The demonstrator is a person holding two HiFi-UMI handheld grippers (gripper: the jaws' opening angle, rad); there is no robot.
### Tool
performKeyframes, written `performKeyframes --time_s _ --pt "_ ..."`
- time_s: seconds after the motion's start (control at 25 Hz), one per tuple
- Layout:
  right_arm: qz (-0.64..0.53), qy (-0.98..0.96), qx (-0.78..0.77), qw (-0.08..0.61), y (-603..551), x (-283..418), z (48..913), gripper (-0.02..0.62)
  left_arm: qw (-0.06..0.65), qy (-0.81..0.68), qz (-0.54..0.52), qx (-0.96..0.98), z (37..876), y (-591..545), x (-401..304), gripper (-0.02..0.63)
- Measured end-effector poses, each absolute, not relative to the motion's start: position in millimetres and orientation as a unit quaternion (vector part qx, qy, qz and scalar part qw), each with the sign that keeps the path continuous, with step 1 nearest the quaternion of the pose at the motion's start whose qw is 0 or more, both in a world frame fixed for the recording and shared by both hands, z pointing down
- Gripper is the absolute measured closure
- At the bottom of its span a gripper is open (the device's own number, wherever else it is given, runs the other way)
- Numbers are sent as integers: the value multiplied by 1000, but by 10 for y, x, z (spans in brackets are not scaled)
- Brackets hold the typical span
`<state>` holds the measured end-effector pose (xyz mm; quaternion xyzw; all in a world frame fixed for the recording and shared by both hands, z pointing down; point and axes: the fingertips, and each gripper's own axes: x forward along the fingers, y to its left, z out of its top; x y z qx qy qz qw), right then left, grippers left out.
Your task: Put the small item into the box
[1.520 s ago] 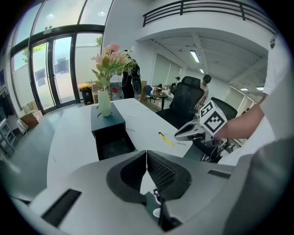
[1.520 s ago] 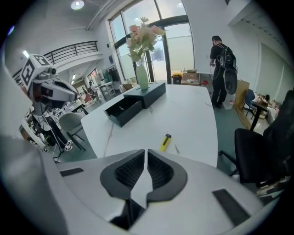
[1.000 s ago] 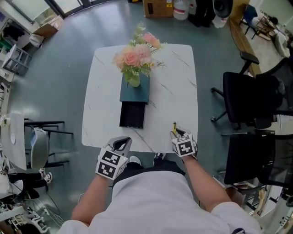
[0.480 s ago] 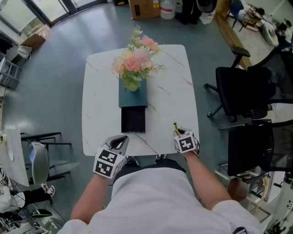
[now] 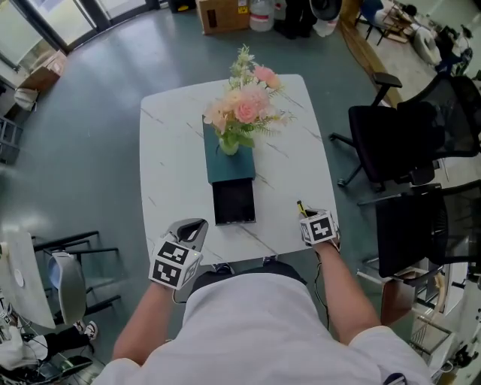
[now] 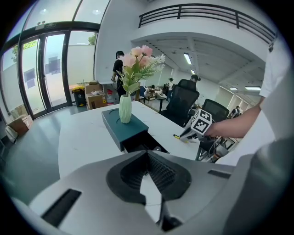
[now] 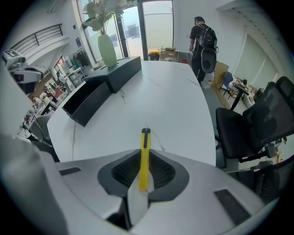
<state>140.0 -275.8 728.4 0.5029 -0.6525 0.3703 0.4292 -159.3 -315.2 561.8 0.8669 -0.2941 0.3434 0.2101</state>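
A slim yellow utility knife (image 7: 144,158) lies near the table's front right edge, pointing away from me. My right gripper (image 7: 144,173) is closing on it, and the pads touch both its sides; it shows in the head view too (image 5: 307,217). The dark teal box (image 5: 228,161) stands mid-table with its black drawer (image 5: 234,201) pulled open toward me. A pale green vase of pink flowers (image 5: 244,109) stands on the box. My left gripper (image 5: 192,228) rests at the front left edge, shut and empty (image 6: 148,158).
The white marble table (image 5: 171,150) stands on a grey floor. Two black office chairs (image 5: 415,143) stand close to its right side. Cardboard boxes (image 5: 222,13) lie beyond the far edge. People stand far off in the room (image 7: 202,36).
The head view has swung, so the table sits a little further right. Both grippers stay at the front edge, the right one still on the yellow knife.
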Motion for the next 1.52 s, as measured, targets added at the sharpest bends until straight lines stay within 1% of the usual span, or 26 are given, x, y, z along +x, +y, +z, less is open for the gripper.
performKeyframes --time_s 0.24,0.4,0.52,0.72,0.88,1.04,1.12,1.28,1.52 --pt "369 -636 529 424 -2797 1328 7182 526 219 -287 339 869 5669 -3283 -1847 589" --pt "351 -655 523 416 -2872 1111 7059 526 219 -282 331 874 5684 -3337 -1926 589" --pt "315 -694 502 409 -2990 844 6855 526 222 -282 326 875 5692 -3337 -1981 589" --pt "215 -755 448 429 -3273 314 6528 526 228 -292 317 873 5716 -3350 -2088 589" --pt "138 -787 381 464 -3404 -135 6403 526 235 -300 310 871 5726 -3356 -2156 589" --pt "67 -803 320 498 -3500 -575 6496 526 239 -313 302 868 5718 -3327 -2246 589" --pt "18 -797 289 530 -3551 -722 6596 526 240 -320 300 866 5707 -3302 -2292 589" --pt "-79 -766 228 596 -3693 -859 6832 526 243 -336 297 860 5686 -3271 -2404 589" --pt "-144 -738 152 642 -3789 -956 7088 526 251 -357 287 853 5681 -3204 -2502 589"
